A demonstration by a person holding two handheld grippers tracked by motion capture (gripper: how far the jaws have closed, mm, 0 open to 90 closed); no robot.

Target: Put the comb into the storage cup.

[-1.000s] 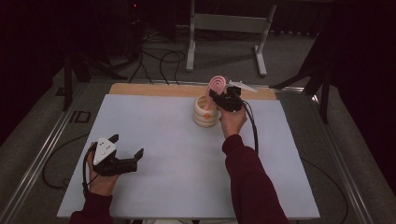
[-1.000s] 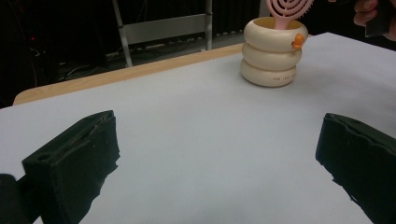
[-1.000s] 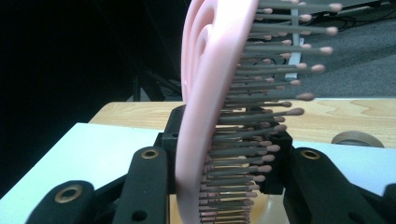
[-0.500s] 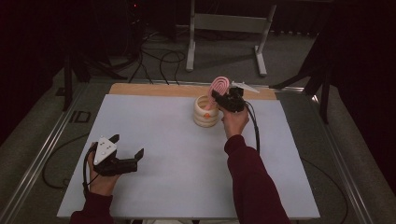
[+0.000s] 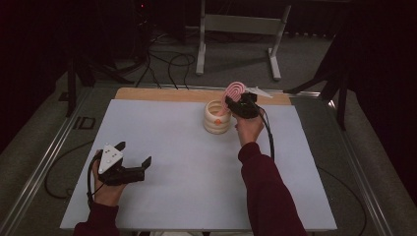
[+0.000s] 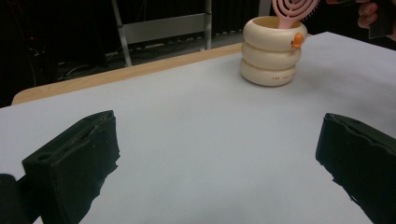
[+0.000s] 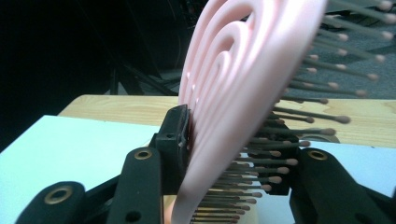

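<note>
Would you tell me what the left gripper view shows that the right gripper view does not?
The left gripper view gives the open left tongs above the white sheet, and the cream ringed holder whole, with its small orange figure. The right gripper view gives the right tongs closed on the pink hairbrush, pads against its back and bristles; their jaws have just been opening slightly. Both share the hairbrush, the white sheet and the wooden table edge.
</note>
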